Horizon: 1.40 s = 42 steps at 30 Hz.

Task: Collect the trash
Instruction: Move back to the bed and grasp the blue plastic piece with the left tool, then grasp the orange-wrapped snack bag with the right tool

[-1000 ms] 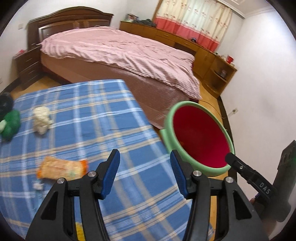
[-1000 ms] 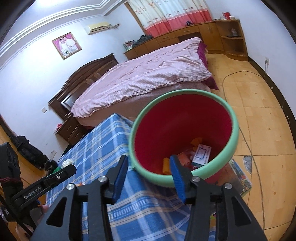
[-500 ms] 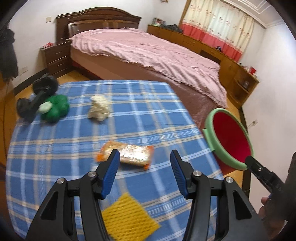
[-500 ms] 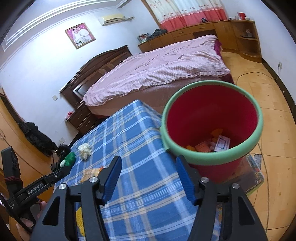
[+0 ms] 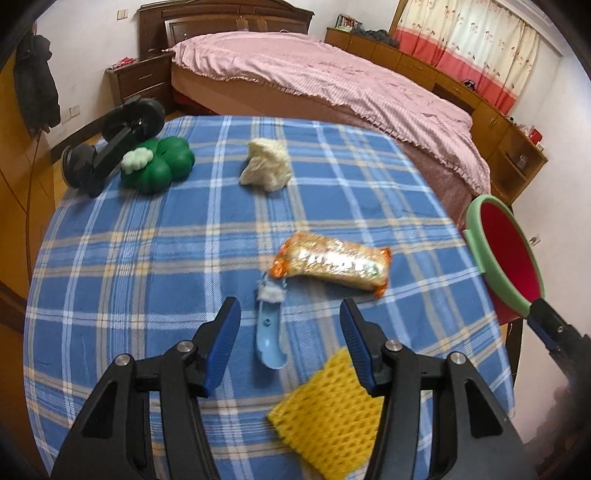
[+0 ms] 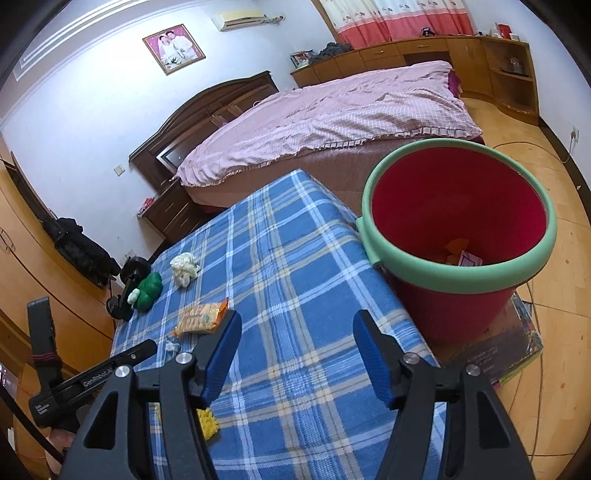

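A bedroom with pale walls (image 6: 92, 122) and a warm wooden floor (image 6: 524, 177). A wide bed (image 5: 332, 85) under a pink checked cover stands against the far wall, its dark wooden headboard (image 5: 225, 18) behind it and a dark nightstand (image 5: 140, 85) just beside it. Above the headboard hangs a framed photograph (image 6: 173, 48), with an air conditioner (image 6: 242, 18) higher on the same wall. Low wooden cabinets (image 6: 399, 59) run beneath the window, where cream and red curtains (image 5: 476, 48) let daylight through. A dark coat (image 5: 35, 81) hangs on the wall by the nightstand's side.
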Available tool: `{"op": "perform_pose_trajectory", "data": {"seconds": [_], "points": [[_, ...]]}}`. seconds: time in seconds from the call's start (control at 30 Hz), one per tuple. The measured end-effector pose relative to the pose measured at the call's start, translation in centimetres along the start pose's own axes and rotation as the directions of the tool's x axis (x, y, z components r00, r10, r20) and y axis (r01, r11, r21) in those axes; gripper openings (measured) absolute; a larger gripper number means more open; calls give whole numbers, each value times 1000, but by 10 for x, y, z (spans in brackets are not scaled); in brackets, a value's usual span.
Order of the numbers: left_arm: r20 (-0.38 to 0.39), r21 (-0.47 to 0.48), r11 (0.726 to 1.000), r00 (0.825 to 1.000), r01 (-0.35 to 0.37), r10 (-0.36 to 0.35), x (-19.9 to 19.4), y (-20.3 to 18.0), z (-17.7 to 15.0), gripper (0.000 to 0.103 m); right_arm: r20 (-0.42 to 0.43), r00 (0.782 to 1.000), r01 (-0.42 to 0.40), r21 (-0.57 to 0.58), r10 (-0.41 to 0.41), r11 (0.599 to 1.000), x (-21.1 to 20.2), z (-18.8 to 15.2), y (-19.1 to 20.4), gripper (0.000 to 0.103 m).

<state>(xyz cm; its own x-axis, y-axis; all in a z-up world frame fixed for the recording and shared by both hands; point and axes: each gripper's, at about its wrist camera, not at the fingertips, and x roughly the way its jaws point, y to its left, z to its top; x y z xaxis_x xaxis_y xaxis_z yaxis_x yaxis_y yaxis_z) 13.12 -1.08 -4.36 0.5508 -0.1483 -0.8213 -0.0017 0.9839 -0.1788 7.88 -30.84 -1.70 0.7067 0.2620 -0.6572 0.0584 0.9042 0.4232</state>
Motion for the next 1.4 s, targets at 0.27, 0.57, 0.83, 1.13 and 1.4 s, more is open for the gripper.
{"op": "perform_pose_trajectory", "data": {"seconds": [0.27, 0.57, 0.83, 1.13, 1.4], "points": [[-56, -20, 1000, 998, -6, 4, 20, 11, -8, 49, -32, 999, 9, -8, -10, 1000, 11, -4, 5, 66], [-86, -14, 1000, 996, -19, 18, 34, 15, -12, 39, -64, 998, 9, -21, -11, 1000, 21, -5, 11, 66], [-71, 8, 1000, 997, -25, 25, 35, 14, -11, 18, -89, 996, 6, -44, -10, 999, 30, -5, 19, 67], [-32, -51, 999, 999, 11, -13, 26, 26, -4, 17, -120, 993, -14, -113, 1, 994, 47, -1, 37, 70], [25, -110, 994, 1000, -10, 13, 9, 47, 3, 17, -185, 983, -62, -216, 21, 975, 78, 3, 65, 77]]}}
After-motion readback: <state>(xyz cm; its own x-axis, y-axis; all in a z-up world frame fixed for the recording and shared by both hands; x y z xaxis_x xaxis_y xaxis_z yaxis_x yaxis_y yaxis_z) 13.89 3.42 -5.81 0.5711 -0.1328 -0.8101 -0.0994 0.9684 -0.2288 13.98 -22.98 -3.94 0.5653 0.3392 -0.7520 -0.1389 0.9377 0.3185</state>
